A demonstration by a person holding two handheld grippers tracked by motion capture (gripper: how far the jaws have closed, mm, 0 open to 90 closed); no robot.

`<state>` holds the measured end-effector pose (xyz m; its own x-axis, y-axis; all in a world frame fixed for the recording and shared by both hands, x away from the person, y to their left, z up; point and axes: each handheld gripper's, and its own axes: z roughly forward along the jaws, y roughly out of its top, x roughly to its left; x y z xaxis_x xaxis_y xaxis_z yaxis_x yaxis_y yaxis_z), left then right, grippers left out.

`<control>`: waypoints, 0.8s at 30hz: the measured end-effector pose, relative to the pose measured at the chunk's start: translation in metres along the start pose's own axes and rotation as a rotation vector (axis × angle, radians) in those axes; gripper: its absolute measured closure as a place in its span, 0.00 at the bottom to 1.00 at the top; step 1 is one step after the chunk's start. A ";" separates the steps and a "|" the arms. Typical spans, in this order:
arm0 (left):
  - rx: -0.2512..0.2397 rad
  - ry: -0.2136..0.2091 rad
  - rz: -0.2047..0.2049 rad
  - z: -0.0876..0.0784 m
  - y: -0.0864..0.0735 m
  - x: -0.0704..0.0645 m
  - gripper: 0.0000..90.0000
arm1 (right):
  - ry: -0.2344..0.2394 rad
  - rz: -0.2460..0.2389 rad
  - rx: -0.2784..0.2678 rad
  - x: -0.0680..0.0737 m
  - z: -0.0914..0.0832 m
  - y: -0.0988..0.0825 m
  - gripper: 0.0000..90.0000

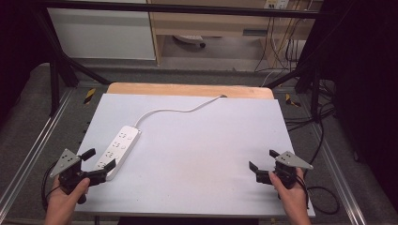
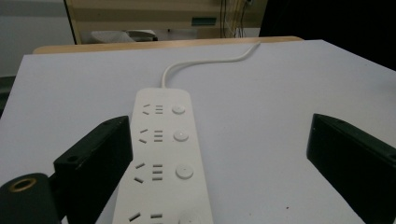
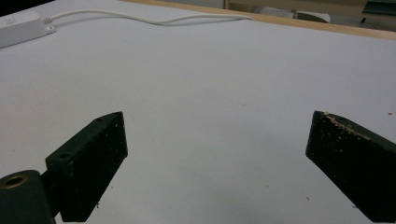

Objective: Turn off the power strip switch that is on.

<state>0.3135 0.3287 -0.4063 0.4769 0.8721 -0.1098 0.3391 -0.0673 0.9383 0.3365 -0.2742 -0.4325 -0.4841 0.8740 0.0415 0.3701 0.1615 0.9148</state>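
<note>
Both grippers gape wide, holding nothing. Left gripper (image 1: pixel 97 160) straddles the strip's (image 1: pixel 117 145) near end; its own view shows me the strip's buttons. Right gripper (image 1: pixel 264 159) hovers over bare table (image 1: pixel 202 140).

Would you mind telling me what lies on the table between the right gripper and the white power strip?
Nothing: in the high view, bare white table stretches from the right gripper to the power strip. The right gripper view shows the same.
</note>
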 end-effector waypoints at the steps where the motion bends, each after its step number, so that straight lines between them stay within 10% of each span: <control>1: -0.003 -0.001 0.004 0.000 0.001 -0.001 0.08 | -0.005 -0.002 0.001 0.000 0.000 0.000 0.05; 20: -0.033 0.059 -0.012 -0.004 0.009 -0.009 0.05 | -0.028 -0.011 0.003 0.004 -0.004 0.002 0.04; 24: -0.055 0.138 -0.013 -0.007 0.014 -0.010 0.04 | -0.033 -0.008 0.006 0.004 -0.004 0.002 0.04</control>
<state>0.3074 0.3224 -0.3900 0.3553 0.9314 -0.0798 0.2980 -0.0320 0.9540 0.3323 -0.2725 -0.4285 -0.4601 0.8876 0.0211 0.3714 0.1709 0.9126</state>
